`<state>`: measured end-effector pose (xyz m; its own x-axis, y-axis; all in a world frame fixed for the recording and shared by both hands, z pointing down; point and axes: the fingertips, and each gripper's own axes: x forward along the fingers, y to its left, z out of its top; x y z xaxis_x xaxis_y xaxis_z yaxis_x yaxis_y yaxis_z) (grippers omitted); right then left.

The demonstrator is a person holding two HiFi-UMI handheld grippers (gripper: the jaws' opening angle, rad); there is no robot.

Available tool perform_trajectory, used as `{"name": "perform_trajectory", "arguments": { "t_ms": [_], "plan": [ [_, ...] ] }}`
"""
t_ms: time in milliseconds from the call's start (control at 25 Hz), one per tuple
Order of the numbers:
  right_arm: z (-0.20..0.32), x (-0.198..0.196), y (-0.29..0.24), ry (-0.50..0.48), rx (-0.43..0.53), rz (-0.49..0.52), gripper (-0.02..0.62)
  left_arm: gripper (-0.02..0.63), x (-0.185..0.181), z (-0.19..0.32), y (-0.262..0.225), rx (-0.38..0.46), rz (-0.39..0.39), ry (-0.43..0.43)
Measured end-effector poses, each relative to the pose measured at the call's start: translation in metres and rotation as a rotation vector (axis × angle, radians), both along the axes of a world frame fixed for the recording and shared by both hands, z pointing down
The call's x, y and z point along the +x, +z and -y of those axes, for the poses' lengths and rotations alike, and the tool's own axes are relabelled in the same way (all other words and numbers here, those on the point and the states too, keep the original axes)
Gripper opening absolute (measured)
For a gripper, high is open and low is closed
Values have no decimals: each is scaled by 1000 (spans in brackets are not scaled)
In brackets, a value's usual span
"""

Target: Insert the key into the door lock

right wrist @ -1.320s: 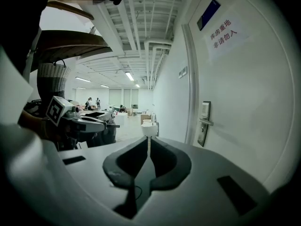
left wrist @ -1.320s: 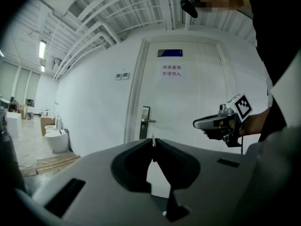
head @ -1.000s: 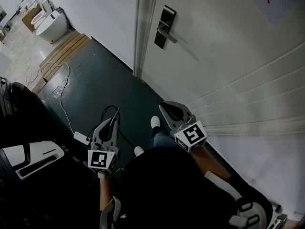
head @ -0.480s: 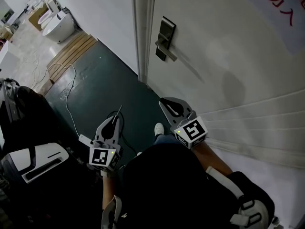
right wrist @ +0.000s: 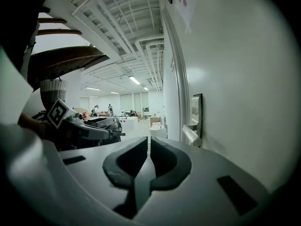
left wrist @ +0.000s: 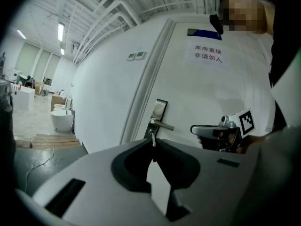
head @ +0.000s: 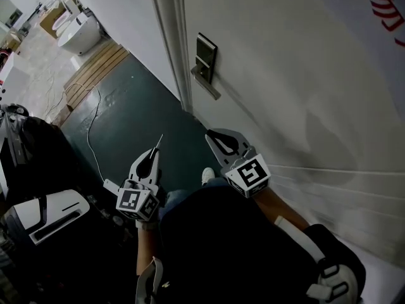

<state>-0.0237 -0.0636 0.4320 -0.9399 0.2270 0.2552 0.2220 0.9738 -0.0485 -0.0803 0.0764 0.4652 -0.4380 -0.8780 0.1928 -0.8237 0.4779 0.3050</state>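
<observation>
**Left jaws pinching the key, well short of the lock**

The left gripper (left wrist: pixel 153 144) has its jaws pressed on a thin metal key (left wrist: pixel 152 136), whose blade pokes past the tips toward the lock plate (left wrist: pixel 159 113) at the door's edge by the frame, well apart. The right gripper (right wrist: pixel 148 142) has its jaws drawn together on nothing. The key looks light, stiff and slick, so it is best held by its head, where it may still twist.

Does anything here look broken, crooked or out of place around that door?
Nothing looks damaged. The door handle and its plate look intact, and the key sticks straight out of the shut left gripper. The only untidy thing is a white cable trailing loose across the dark floor.
</observation>
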Motion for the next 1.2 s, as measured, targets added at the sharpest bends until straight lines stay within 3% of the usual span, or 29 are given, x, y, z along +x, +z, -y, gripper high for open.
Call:
{"name": "perform_trajectory", "arguments": {
  "t_ms": [320, 520, 880, 1200],
  "plan": [
    [38, -6, 10, 39, -25, 3, 29, 26, -25, 53, 8, 108, -151, 4],
    [52, -8, 9, 89, -16, -2, 29, 26, -43, 81, 10, 166, -206, 63],
    [76, -8, 12, 255, -3, -34, 29, 26, -81, 126, 31, 257, -393, 181],
    [88, -2, 7, 422, 1, -57, 29, 26, -101, 157, 51, 300, -626, 236]
  ]
}}
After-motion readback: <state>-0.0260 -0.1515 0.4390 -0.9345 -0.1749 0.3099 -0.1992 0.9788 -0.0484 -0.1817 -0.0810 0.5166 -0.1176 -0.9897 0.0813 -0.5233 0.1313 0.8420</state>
